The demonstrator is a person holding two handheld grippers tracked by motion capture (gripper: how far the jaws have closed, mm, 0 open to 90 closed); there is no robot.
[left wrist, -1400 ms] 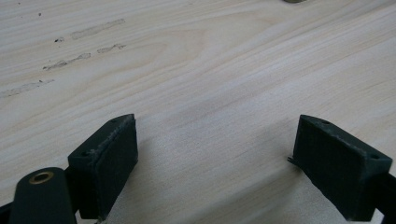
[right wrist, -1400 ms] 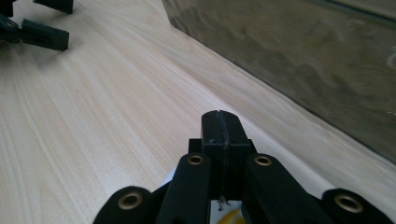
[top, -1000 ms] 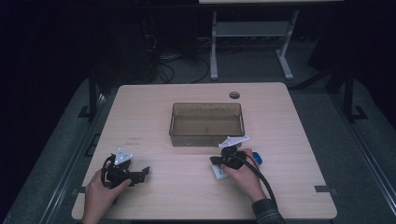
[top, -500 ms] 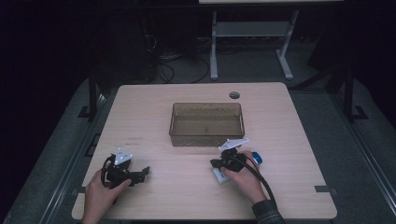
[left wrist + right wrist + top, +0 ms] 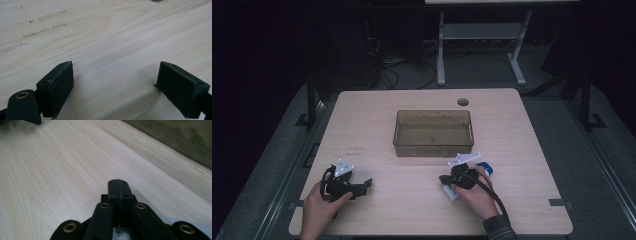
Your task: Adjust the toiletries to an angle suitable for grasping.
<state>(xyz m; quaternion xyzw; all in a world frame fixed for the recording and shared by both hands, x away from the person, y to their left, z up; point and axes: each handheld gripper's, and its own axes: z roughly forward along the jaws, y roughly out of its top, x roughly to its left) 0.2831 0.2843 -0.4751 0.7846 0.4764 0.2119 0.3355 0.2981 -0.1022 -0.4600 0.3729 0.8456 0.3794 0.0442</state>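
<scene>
Work at this moment is at a resting point, as we judge it: both grippers lie low on the table (image 5: 512,125) and nothing is carried. Our left gripper (image 5: 367,184) has its jaws spread wide in the left gripper view (image 5: 113,87), with only bare wood between them. Our right gripper (image 5: 443,179) has its jaws pressed together with nothing between them, as the right gripper view (image 5: 119,188) shows.

Under the right hand (image 5: 474,192) we see a white object with a blue end (image 5: 484,168). It lies on the table just in front of the clear brown bin (image 5: 433,133), near the bin's right corner. The hand covers most of it, so we cannot tell what it is. Its long axis seems to run slanted, from the white end (image 5: 450,193) near the person up to the blue end toward the bin's right side.

For the next move, we think the right jaws must first open, then close across the narrow width of the object. The bin looks empty and is a likely place for it.
</scene>
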